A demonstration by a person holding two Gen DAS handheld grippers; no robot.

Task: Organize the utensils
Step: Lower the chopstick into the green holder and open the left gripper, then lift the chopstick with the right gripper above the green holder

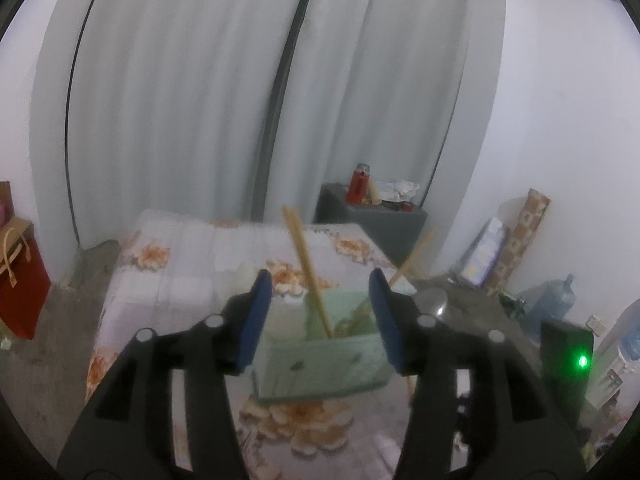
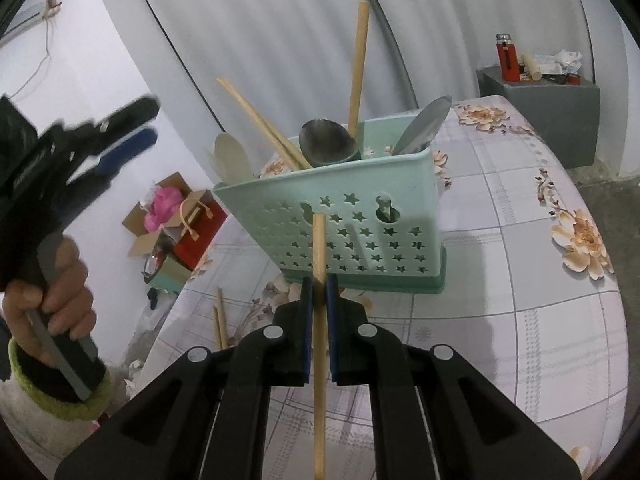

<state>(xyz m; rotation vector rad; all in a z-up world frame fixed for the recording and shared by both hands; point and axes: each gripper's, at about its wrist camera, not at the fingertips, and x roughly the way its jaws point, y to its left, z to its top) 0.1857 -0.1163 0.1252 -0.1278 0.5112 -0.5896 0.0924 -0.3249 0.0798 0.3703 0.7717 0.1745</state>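
Observation:
A mint green utensil caddy (image 2: 360, 224) with star cutouts stands on the floral tablecloth (image 2: 520, 240). It holds chopsticks (image 2: 256, 116), a metal spoon (image 2: 328, 144), a knife blade (image 2: 424, 124) and a pale spoon (image 2: 230, 156). My right gripper (image 2: 319, 292) is shut on a wooden chopstick (image 2: 319, 320), held upright just in front of the caddy. My left gripper (image 1: 320, 284) is open and empty, above and just short of the caddy (image 1: 324, 364); it also shows in the right wrist view (image 2: 132, 128), raised at the left.
Two loose chopsticks (image 2: 219, 320) lie on the table's left edge. A grey stand (image 2: 540, 108) with a red bottle (image 2: 507, 56) sits behind the table. A red bag (image 1: 18, 280) and boxes stand on the floor at left, water jugs (image 1: 556, 300) at right.

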